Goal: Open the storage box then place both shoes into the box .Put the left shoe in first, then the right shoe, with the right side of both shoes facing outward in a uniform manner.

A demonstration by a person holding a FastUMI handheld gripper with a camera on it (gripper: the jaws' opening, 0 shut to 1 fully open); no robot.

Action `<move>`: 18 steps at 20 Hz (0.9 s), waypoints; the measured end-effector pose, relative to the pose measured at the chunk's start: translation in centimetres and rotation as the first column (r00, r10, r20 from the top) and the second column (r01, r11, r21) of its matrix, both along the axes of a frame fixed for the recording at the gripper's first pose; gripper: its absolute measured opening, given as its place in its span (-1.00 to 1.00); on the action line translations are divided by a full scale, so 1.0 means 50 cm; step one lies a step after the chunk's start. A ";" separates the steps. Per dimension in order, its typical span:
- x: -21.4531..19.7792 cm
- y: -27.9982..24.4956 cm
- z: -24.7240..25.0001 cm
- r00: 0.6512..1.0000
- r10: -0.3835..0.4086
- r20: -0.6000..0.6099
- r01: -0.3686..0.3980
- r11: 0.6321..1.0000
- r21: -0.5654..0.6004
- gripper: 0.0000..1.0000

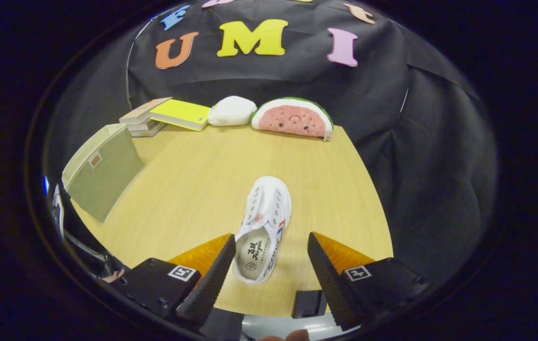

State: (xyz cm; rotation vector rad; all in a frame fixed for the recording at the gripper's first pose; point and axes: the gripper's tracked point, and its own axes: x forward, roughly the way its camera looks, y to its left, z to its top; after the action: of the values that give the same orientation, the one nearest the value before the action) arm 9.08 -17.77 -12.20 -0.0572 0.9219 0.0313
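The gripper (271, 244) is held low over the wooden counter (193, 189) with its fingers spread wide and nothing grasped; the heel of a white shoe (264, 227) lies between the fingertips, its toe pointed away. A green fabric storage box (103, 173) is seen well to the left. Books (165, 116), a white pouch (231, 111) and a watermelon plush (292, 118) are lined along the far edge against black cloth.

Recording booth, black cloth wall (392, 142), wooden table (212, 175), books (165, 116)

white shoe (265, 222) between open fingers (210, 279)
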 end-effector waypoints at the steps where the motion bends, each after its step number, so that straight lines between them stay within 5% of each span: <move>1: 0.006 -0.001 -0.018 1.000 -0.001 -0.022 0.002 1.000 0.013 0.96; 12: 0.079 -0.011 -0.136 0.991 -0.017 -0.132 0.032 0.993 0.113 0.96; 18: 0.096 0.006 -0.169 0.986 0.018 -0.167 0.013 0.983 0.184 0.64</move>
State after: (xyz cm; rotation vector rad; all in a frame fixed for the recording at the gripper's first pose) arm 13.87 -17.47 -20.65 0.1180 1.0837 0.1255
